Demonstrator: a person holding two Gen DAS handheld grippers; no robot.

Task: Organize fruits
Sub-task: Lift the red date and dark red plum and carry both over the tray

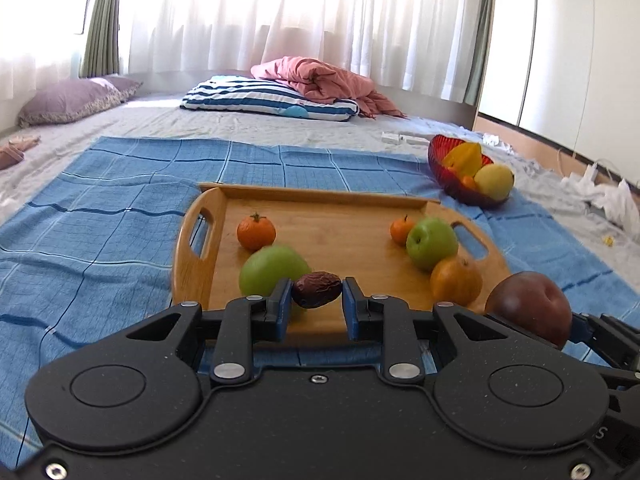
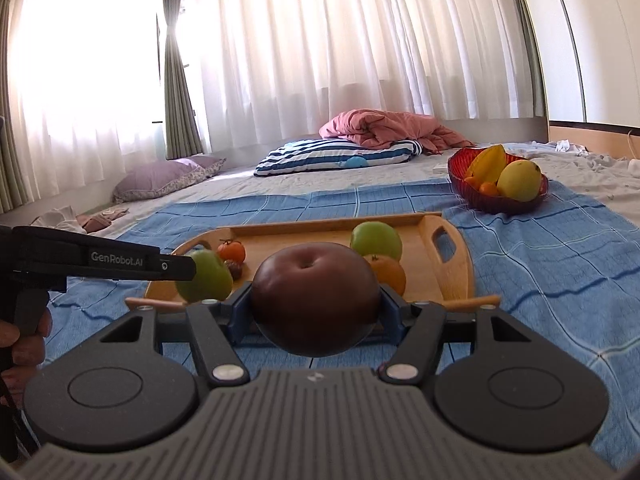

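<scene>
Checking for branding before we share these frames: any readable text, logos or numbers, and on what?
"GenRobot.AI": white lettering along the side of the left hand-held gripper, seen in the right wrist view.
"S": a single pale letter, cut off at the frame edge, on the black body of the right hand-held gripper, seen in the left wrist view; the rest is out of frame.
Nothing else readable on the fruit, tray or bowl.

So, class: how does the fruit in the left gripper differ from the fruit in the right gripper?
The date is small, oblong and wrinkled; the dark red apple is large, round and smooth. The left gripper is nearly shut on the date; the right gripper stands far wider around the apple. Both fruits are dark, gripped and above the tray.
</scene>
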